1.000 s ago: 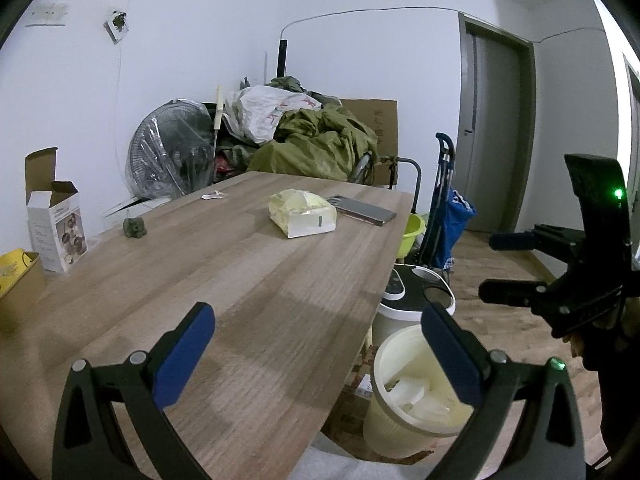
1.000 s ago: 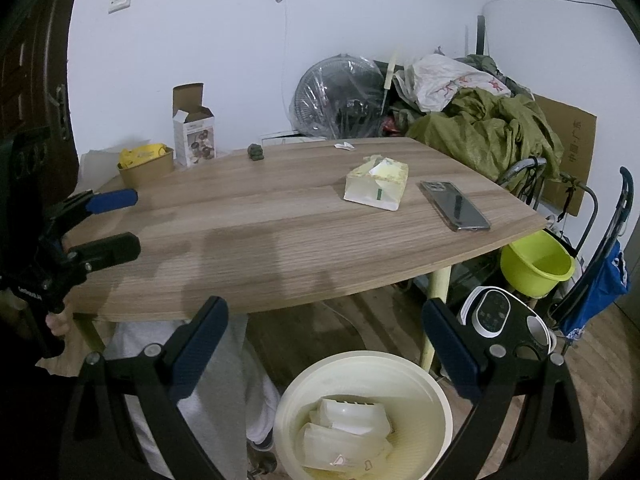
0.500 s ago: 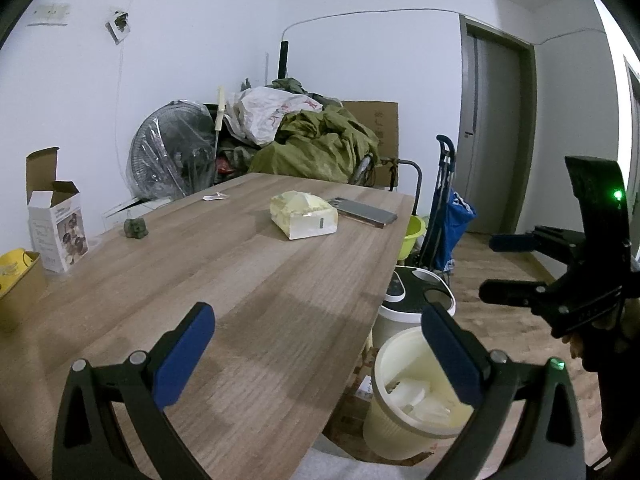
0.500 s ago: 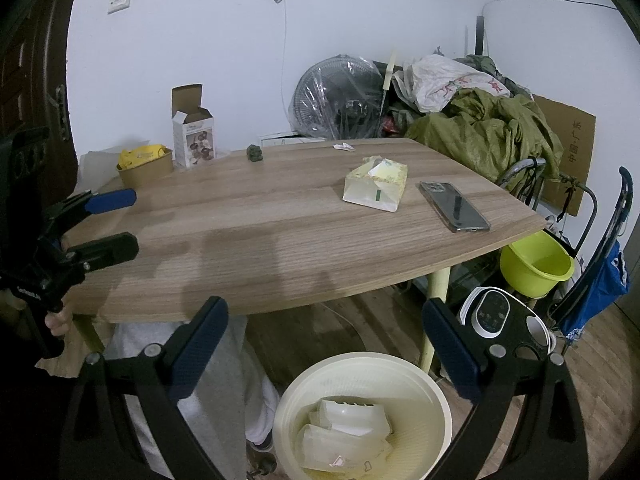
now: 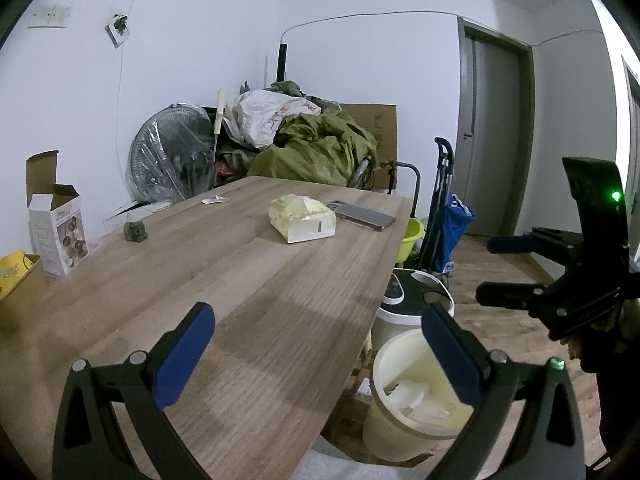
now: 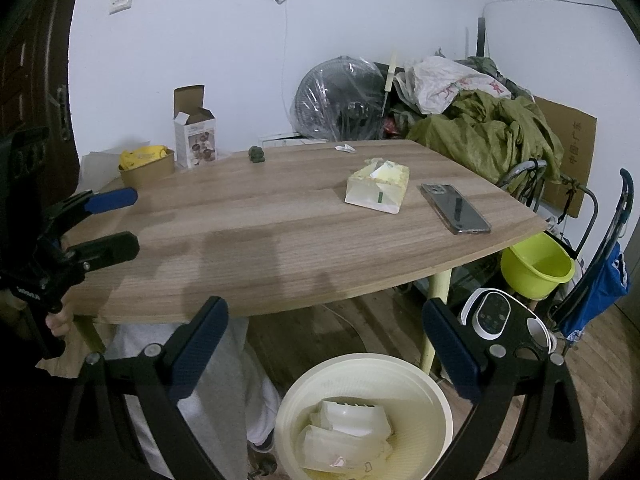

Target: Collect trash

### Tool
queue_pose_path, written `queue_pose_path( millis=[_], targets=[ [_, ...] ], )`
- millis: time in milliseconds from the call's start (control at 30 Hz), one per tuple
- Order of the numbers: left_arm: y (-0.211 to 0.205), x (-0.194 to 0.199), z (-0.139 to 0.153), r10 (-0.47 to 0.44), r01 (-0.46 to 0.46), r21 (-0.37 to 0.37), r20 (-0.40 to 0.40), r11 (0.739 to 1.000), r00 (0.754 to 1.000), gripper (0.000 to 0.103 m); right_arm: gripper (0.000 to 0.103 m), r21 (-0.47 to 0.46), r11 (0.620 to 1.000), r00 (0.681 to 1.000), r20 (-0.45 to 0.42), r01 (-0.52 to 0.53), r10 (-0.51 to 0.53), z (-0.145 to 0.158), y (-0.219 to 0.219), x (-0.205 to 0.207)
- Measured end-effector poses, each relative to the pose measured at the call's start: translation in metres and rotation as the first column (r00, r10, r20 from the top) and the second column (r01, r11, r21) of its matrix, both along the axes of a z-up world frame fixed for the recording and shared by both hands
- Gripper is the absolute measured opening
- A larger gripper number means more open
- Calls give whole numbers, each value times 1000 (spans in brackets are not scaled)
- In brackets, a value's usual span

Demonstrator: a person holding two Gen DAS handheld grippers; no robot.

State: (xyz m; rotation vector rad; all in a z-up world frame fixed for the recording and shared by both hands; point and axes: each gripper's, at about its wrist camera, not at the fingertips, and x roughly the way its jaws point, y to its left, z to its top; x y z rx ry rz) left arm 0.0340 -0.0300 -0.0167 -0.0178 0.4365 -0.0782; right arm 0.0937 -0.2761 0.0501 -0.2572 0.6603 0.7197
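My left gripper (image 5: 318,356) is open and empty above the near end of the wooden table (image 5: 240,300). My right gripper (image 6: 326,344) is open and empty, hanging over a cream trash bin (image 6: 424,392) on the floor beside the table. White plastic containers (image 6: 344,428) lie inside the bin. On the table's far side are a small white paper scrap (image 6: 345,148) and a dark green crumpled lump (image 6: 257,155). In the left wrist view the right gripper (image 5: 490,268) is off the table's right edge, above the bin (image 5: 400,412).
A tissue pack (image 6: 378,186) and a phone (image 6: 456,208) lie on the table (image 6: 280,232). An open carton (image 6: 196,136) and a brown box holding a yellow bag (image 6: 146,160) stand at its left end. A green basin (image 6: 536,268), a white appliance (image 6: 496,316) and a cart stand on the floor to the right.
Almost nothing has changed: the left wrist view has drifted slightly, and both grippers have stayed open and empty.
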Motion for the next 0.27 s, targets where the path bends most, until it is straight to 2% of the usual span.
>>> queue_pose_path(
  millis=[267],
  targets=[
    [-1, -1, 2, -4, 4, -12, 9, 1000, 1000, 103, 97, 1, 1000, 1000, 1, 2, -2, 0, 1, 0]
  ],
)
